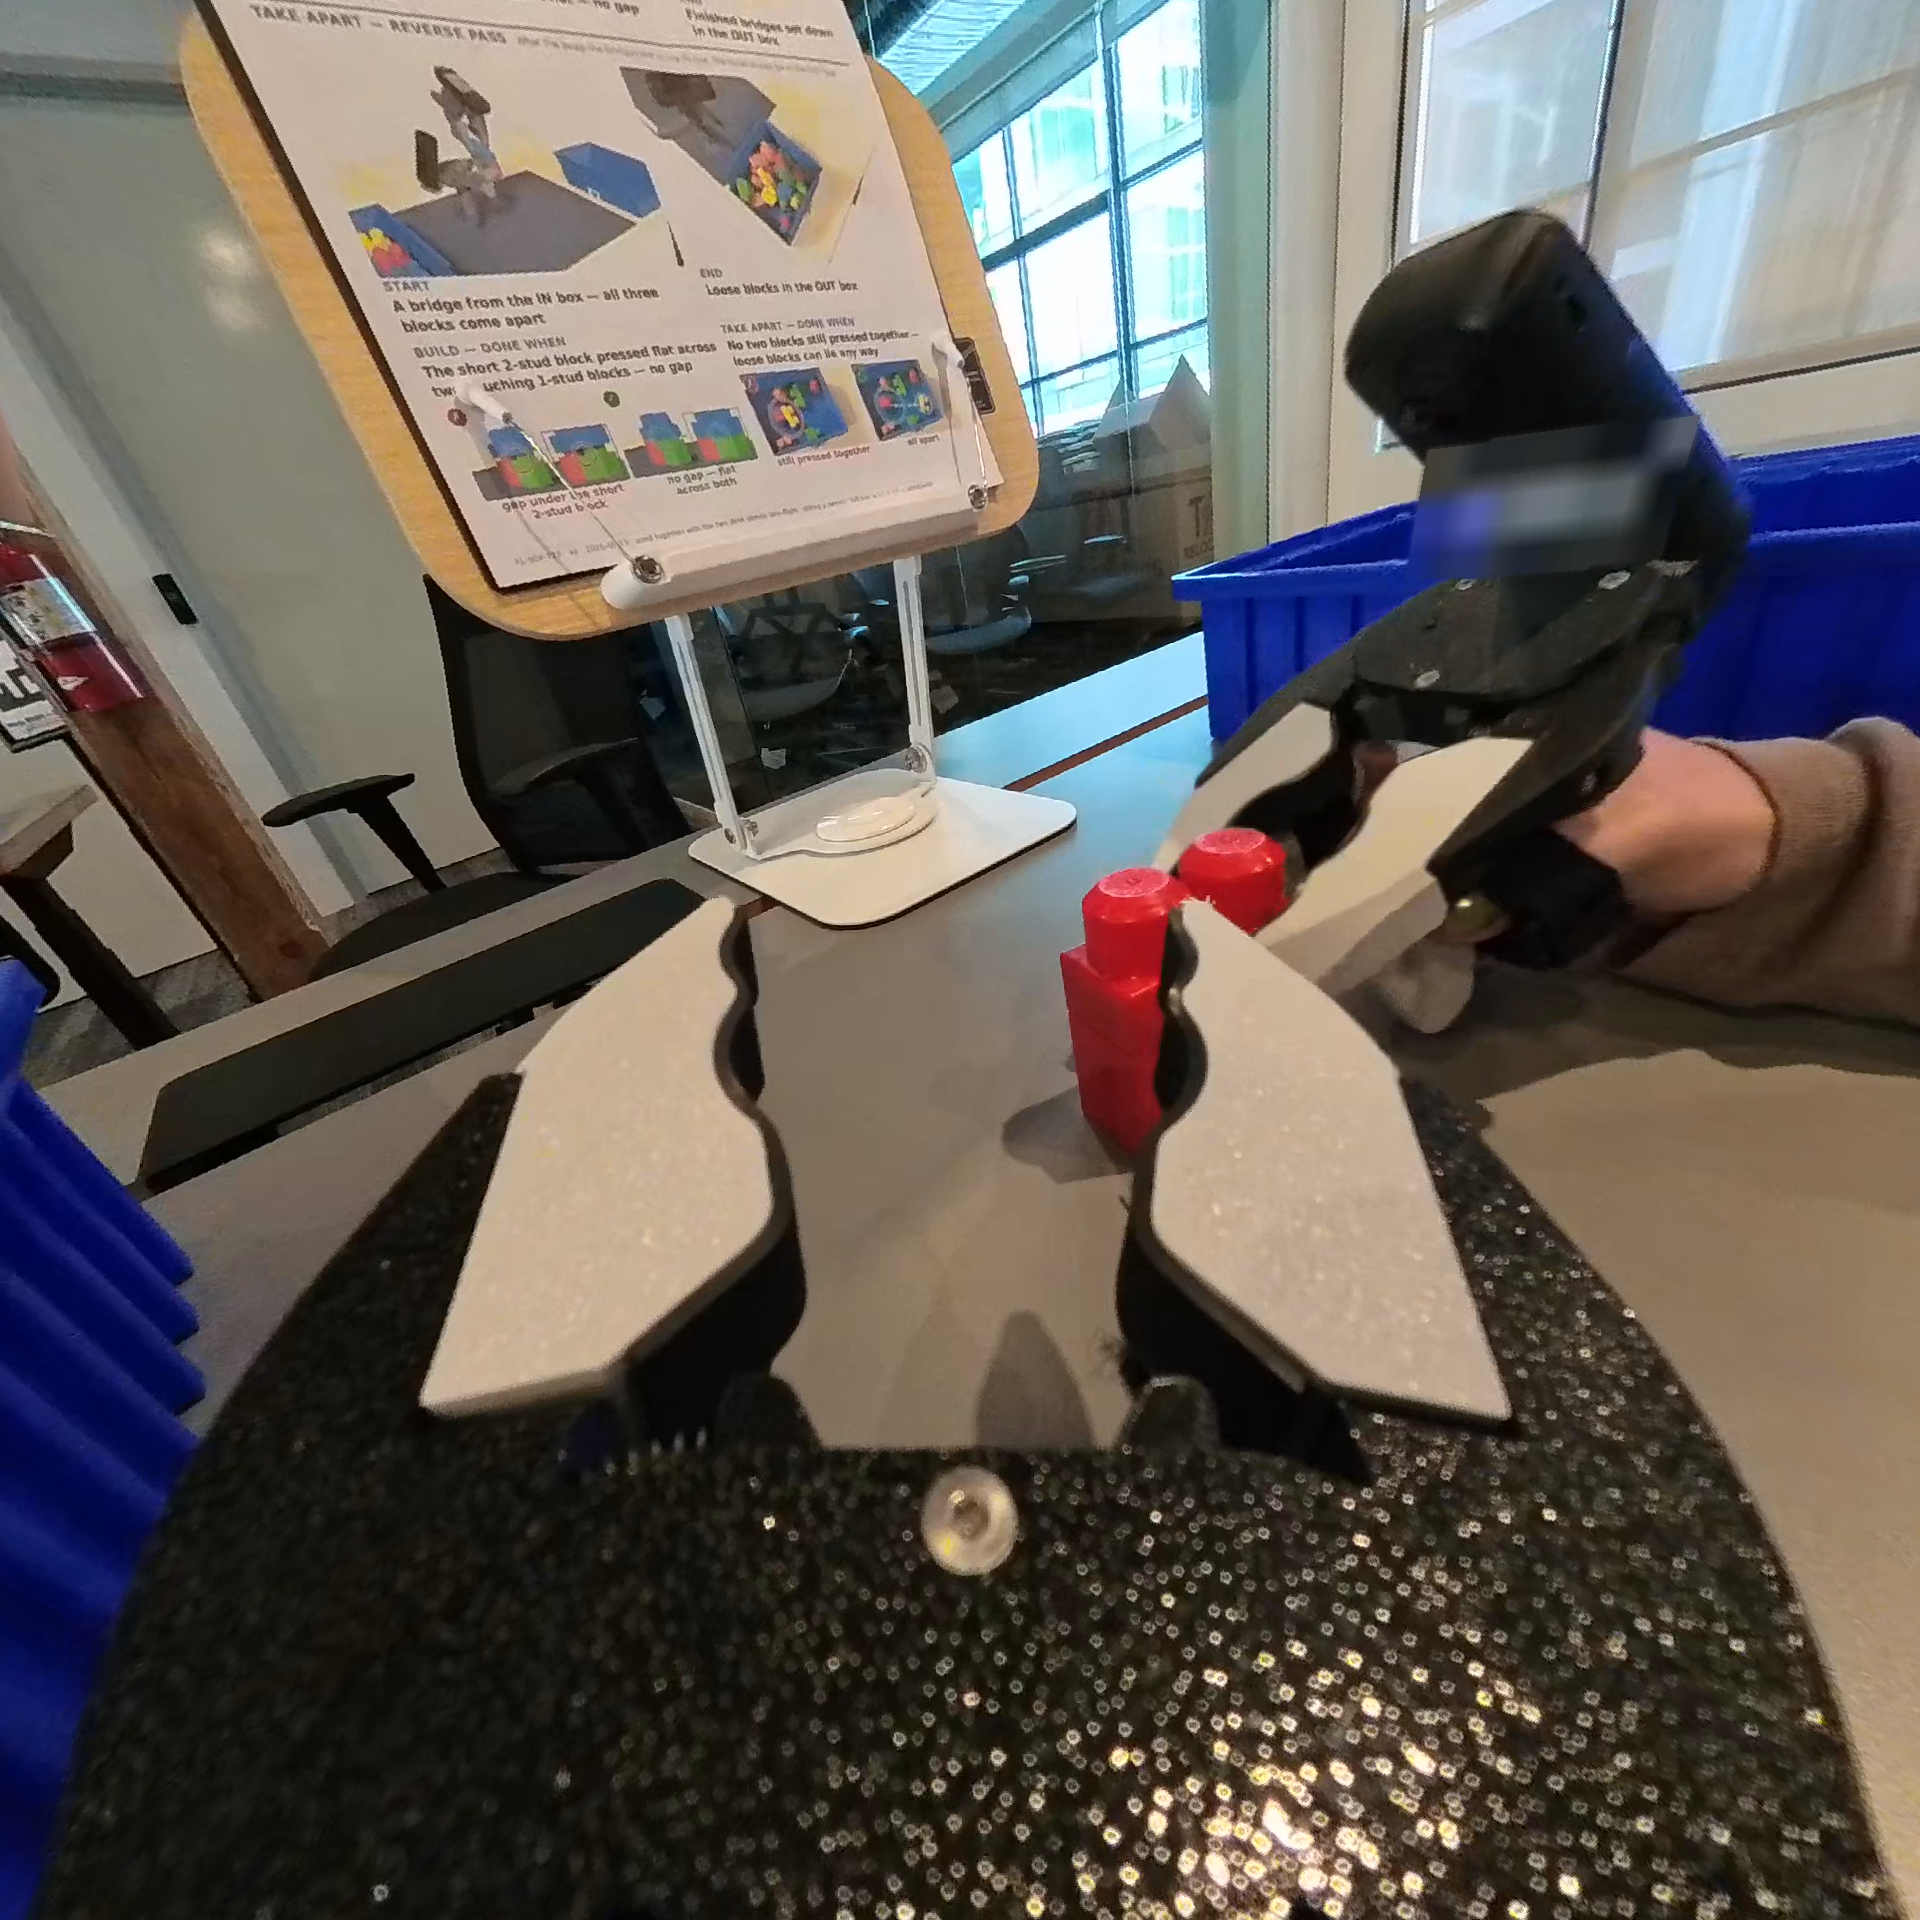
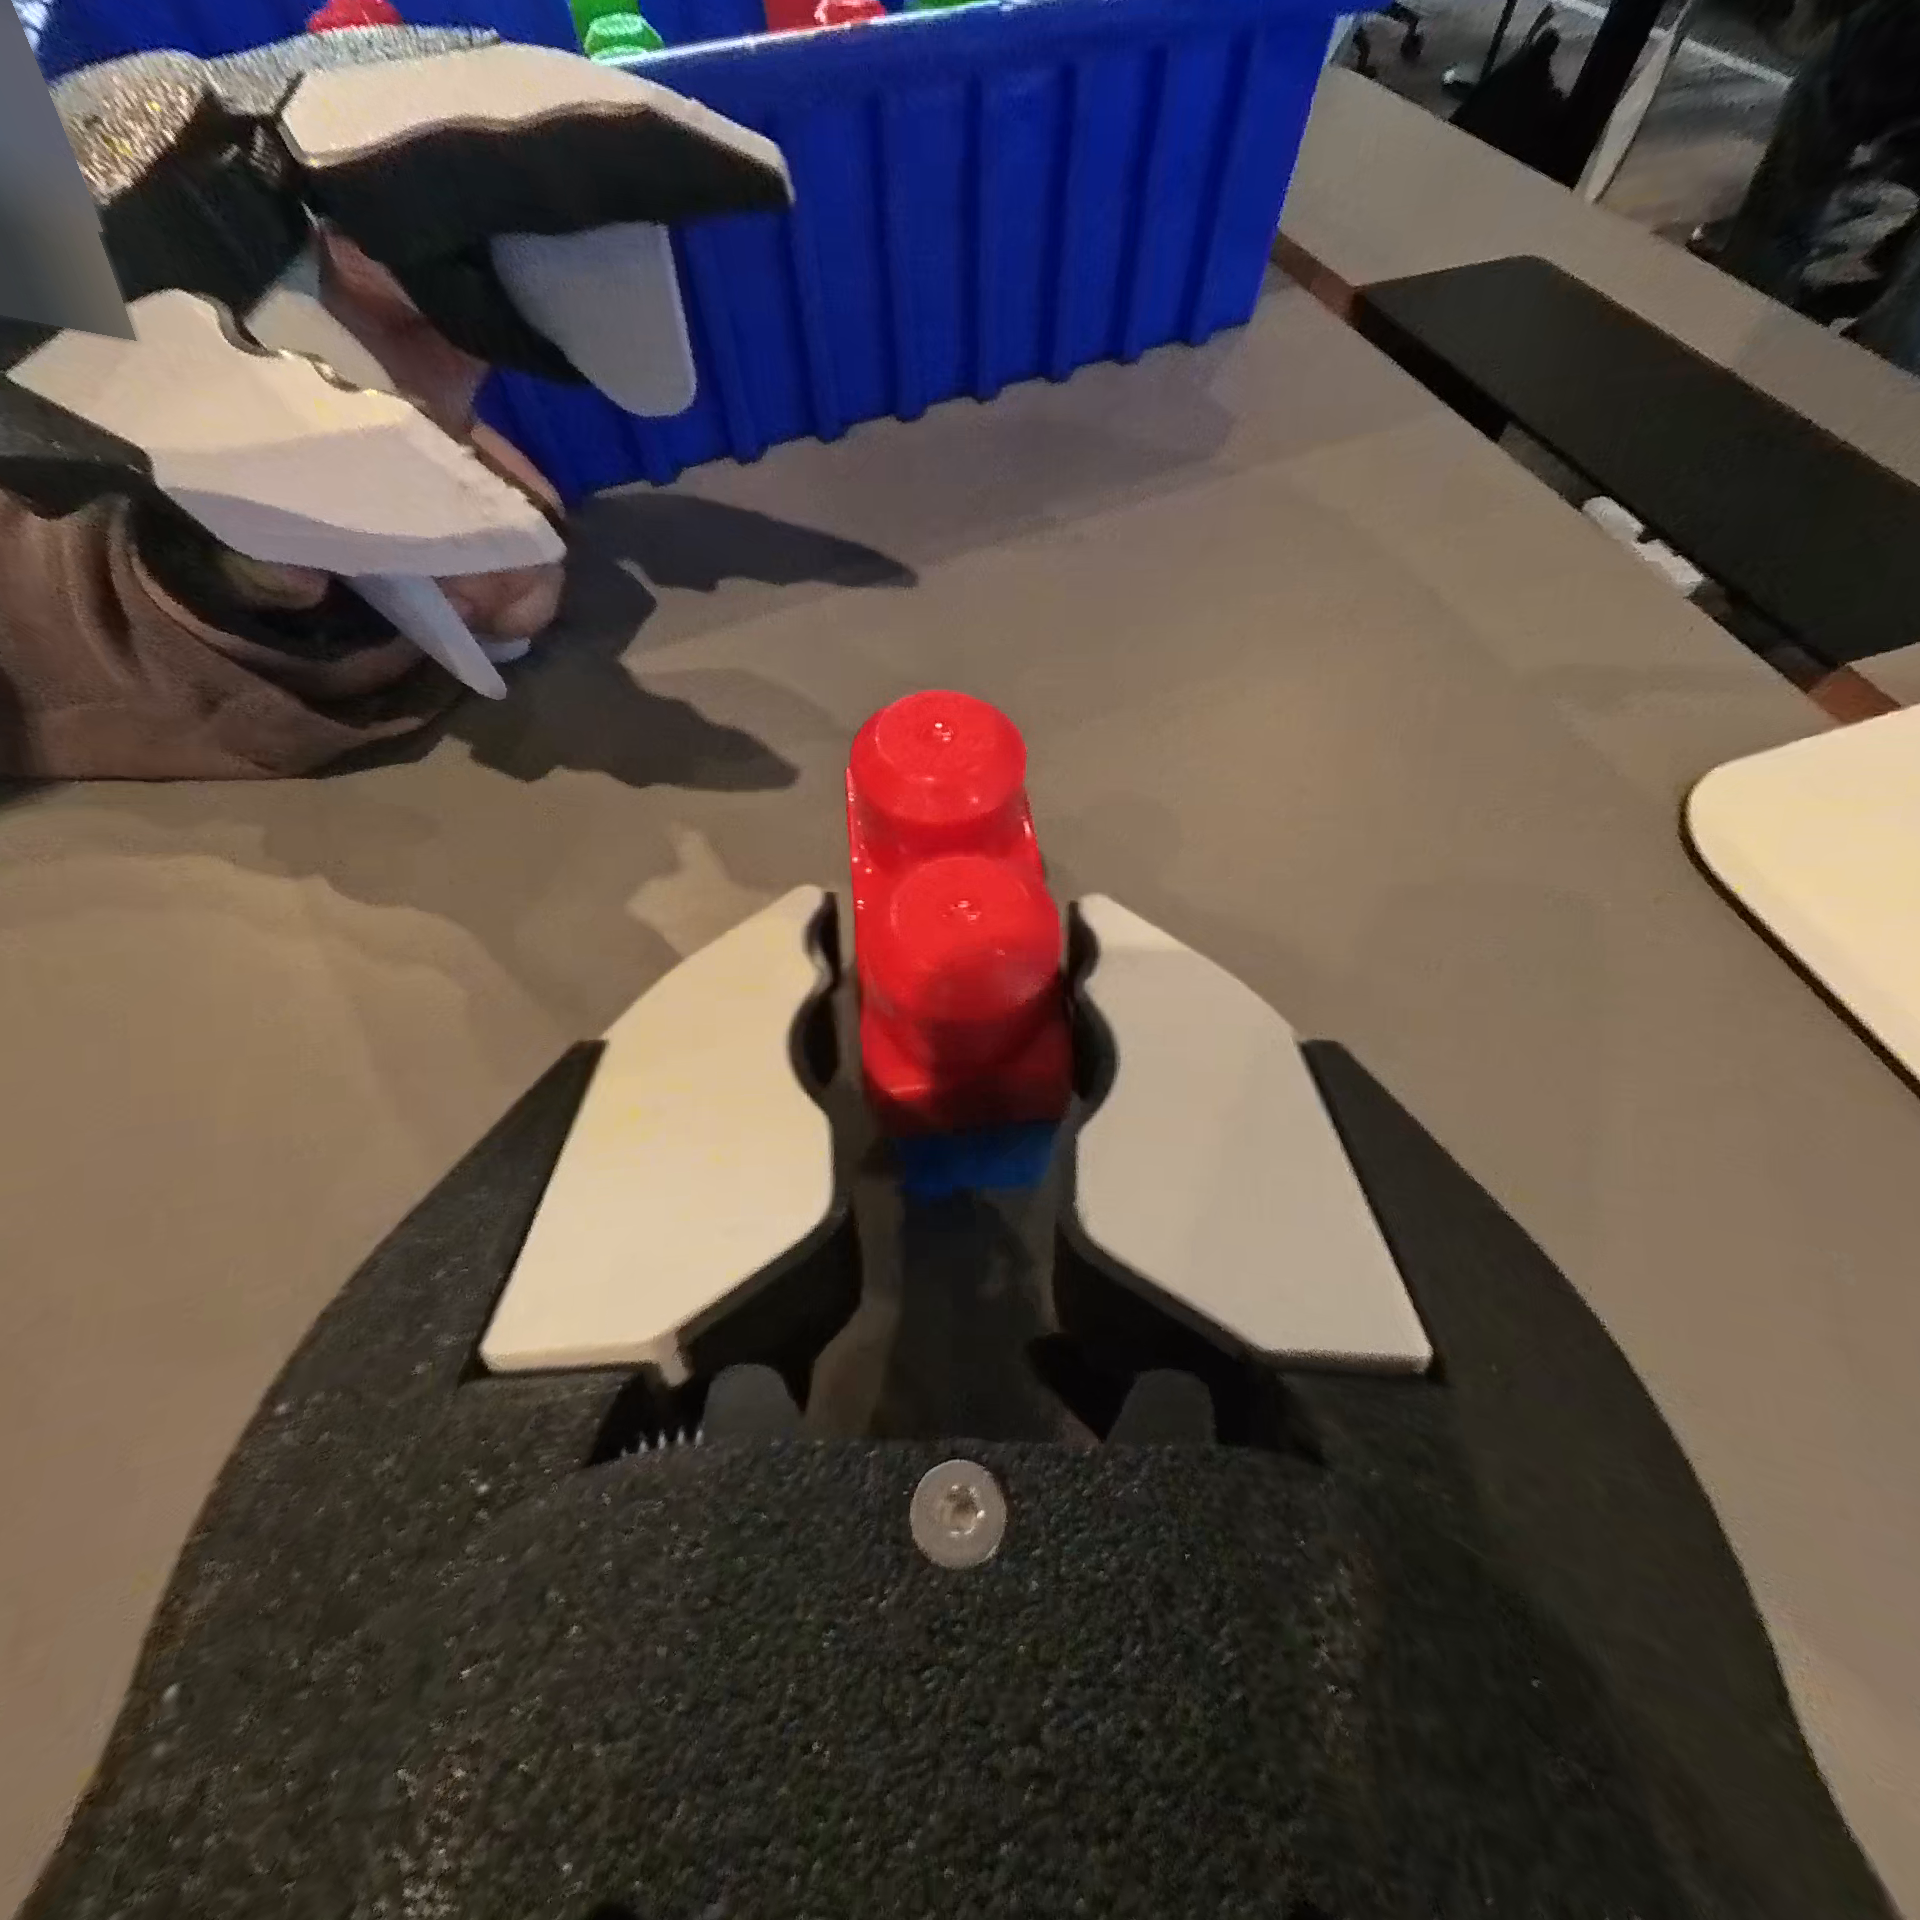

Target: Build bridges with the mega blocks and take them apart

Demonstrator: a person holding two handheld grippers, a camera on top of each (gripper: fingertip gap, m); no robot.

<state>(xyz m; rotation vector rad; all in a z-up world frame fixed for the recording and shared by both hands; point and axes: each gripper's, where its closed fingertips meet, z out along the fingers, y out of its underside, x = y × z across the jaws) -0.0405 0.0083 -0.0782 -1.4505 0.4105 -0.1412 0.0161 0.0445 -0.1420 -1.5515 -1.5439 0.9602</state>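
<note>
A grey table (image 2: 1247, 675) holds a blue bin (image 2: 987, 208) of blocks at the far edge and a white stand (image 1: 883, 842) carrying an instruction sheet. A second blue bin (image 1: 1818, 582) sits behind the right tool (image 2: 948, 935). That tool is closed on a red two-stud block (image 2: 951, 914), studs up, its long axis running away from the camera, with a blue block (image 2: 977, 1164) beneath. The left tool (image 1: 956, 935) is wide open and empty, just beside the red block.
</note>
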